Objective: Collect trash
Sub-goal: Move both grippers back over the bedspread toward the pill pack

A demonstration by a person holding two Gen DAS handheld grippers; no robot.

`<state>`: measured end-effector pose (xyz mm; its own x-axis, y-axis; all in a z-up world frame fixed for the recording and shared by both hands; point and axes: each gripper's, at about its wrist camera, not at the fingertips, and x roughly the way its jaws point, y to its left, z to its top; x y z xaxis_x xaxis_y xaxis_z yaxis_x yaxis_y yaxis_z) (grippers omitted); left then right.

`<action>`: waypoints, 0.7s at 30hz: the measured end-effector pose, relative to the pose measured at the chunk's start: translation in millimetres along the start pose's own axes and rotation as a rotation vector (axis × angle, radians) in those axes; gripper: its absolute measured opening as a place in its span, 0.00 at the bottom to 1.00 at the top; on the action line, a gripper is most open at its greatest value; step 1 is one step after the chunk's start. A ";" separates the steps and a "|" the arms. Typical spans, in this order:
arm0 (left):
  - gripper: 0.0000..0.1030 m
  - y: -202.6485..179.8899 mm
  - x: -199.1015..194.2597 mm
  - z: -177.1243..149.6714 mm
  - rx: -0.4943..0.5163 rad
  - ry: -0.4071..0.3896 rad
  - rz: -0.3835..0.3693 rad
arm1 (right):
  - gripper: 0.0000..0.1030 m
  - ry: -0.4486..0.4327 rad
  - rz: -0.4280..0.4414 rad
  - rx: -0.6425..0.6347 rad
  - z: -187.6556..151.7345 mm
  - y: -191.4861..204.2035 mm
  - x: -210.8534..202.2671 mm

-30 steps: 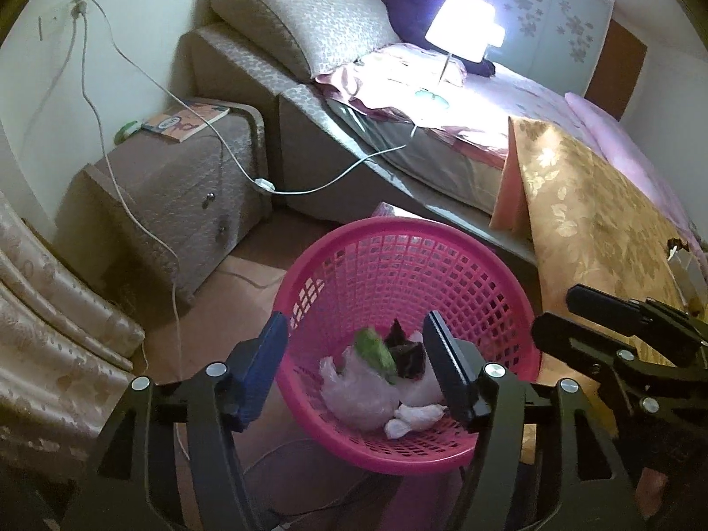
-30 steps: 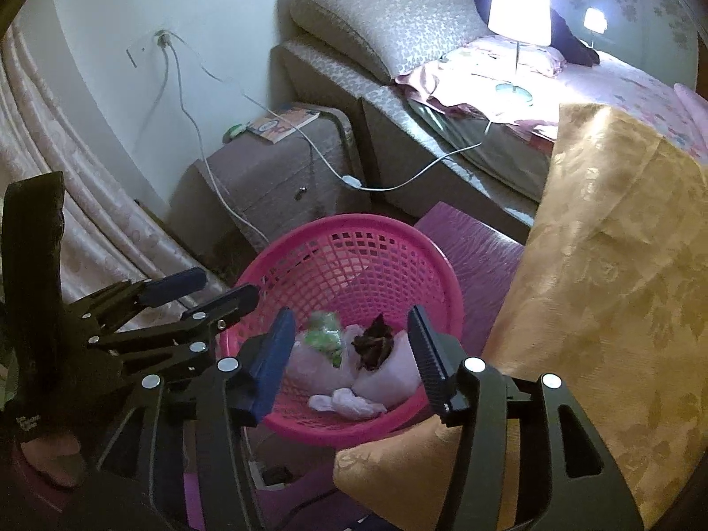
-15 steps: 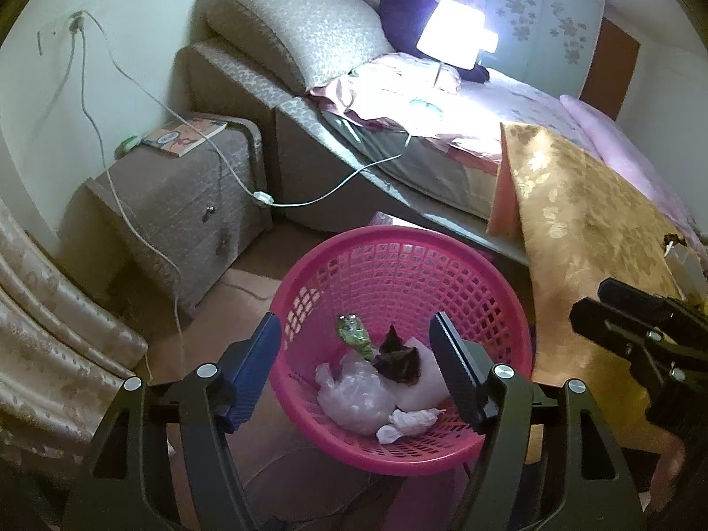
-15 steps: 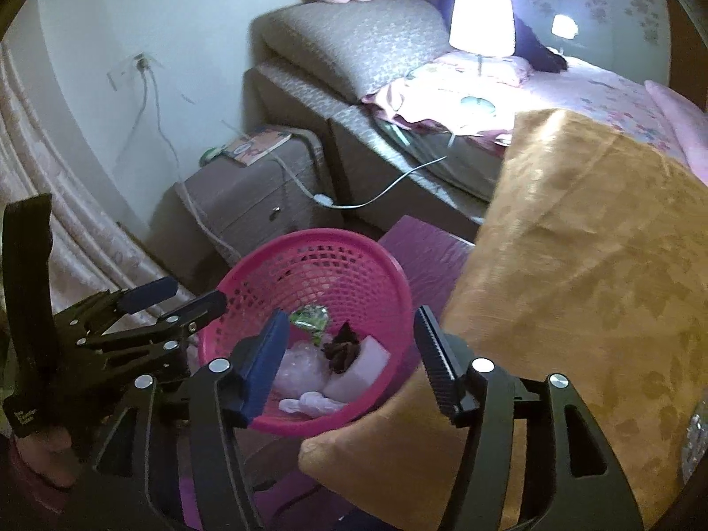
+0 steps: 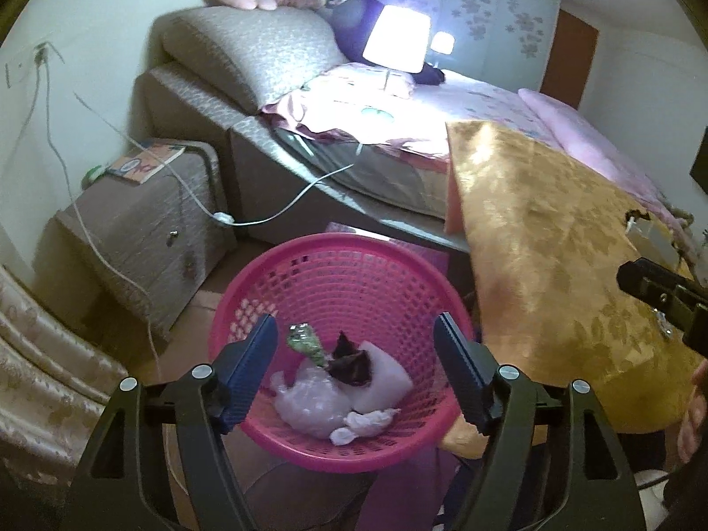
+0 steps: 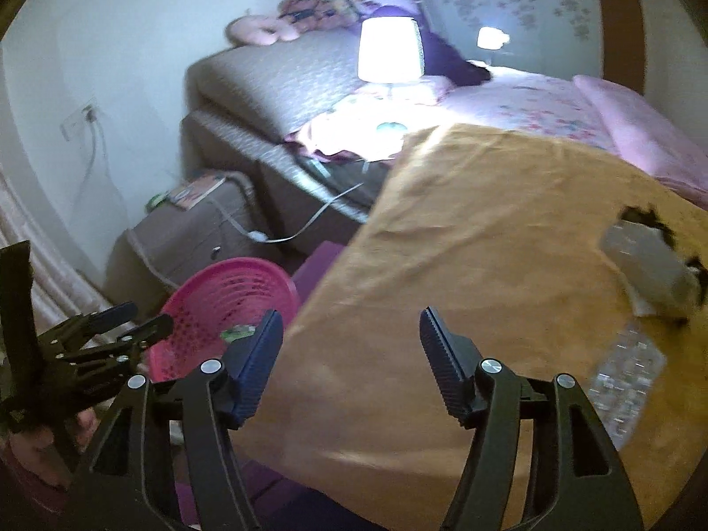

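Both tongs are empty with jaws apart, and both have just been opening further. The left tongs (image 5: pixel 354 354) hang over the pink basket (image 5: pixel 309 265) in the lower middle of the left view; inside lie a clear bag (image 5: pixel 309 402), a white wad (image 5: pixel 363 420), a green wrapper (image 5: pixel 305 343) and a dark scrap (image 5: pixel 349 360). The right tongs (image 6: pixel 349 354) sit at the bottom middle of the right view, over the gold cloth (image 6: pixel 464 243) on the surface.

The next trash looks to be the clear wrapper with dark scraps (image 6: pixel 650 265) at the right edge of that view. To do it well, I would swing the right tongs across to the right, jaws wide, come down so one pad goes either side of the wrapper, and pinch the plastic only, not the cloth under it, which could drag.

The right view shows that wrapper fairly close, though blurred, plus a second shiny patch (image 6: pixel 628 371) below it that I cannot identify. The left view shows the basket's contents plainly, which the right view mostly hides behind the left jaw, and catches the wrapper only small at its right edge
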<state>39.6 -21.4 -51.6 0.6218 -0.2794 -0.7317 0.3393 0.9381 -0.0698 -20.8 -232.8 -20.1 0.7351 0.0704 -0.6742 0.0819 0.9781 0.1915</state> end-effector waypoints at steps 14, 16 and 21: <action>0.68 -52.1 -4.2 1.6 0.126 0.010 -0.106 | 0.64 -0.042 -0.245 0.164 -47.4 -106.4 -54.5; 0.68 -66.3 -3.4 2.0 0.160 0.014 -0.124 | 0.65 -0.044 -0.283 0.194 -55.0 -123.9 -62.1; 0.68 -100.7 -2.5 2.5 0.249 0.018 -0.171 | 0.65 -0.050 -0.368 0.234 -69.0 -152.5 -74.9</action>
<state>5.7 -115.7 -41.1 0.5291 -0.4232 -0.7355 0.6021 0.7980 -0.0260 -134.7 -373.6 -48.0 0.6593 -0.2898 -0.6938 0.4910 0.8648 0.1054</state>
